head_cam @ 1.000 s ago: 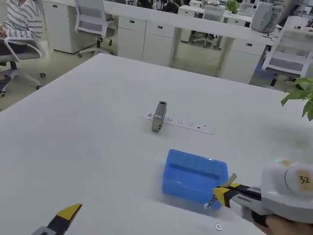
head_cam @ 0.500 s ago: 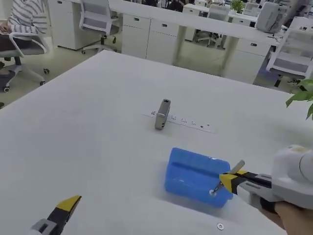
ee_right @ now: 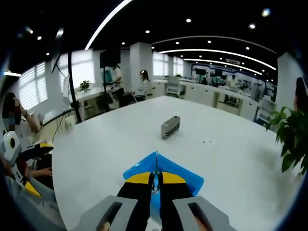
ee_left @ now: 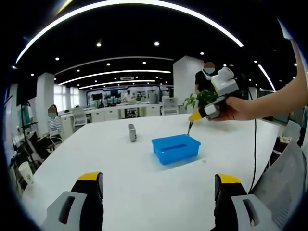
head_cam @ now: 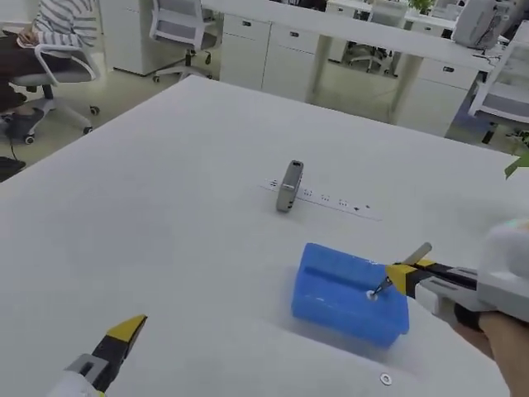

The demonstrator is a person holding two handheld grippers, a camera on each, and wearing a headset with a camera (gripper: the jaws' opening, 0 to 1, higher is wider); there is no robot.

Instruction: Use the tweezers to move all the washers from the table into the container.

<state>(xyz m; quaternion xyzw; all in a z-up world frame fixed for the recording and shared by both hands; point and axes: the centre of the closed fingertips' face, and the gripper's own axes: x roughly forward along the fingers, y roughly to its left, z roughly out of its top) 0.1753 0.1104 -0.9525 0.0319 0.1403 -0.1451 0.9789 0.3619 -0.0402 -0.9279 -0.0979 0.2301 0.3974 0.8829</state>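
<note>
Hovering a washer (head_cam: pixel 371 294) over the container (head_cam: pixel 331 285)
Our right tool (head_cam: pixel 401 276) clenches the tweezers (head_cam: pixel 382 286); we should open them low inside. Left tool (ee_left: pixel 158 179) sits released.

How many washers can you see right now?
2. One washer sits at the tip of the tweezers over the blue container; a second washer lies on the table in front of it. More may be hidden inside.

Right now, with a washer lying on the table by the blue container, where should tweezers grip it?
Pinch the washer across its ring, one tip in the hole and one outside, coming steeply from above. It lies flat on the table, so a sideways approach would likely slip.
</note>
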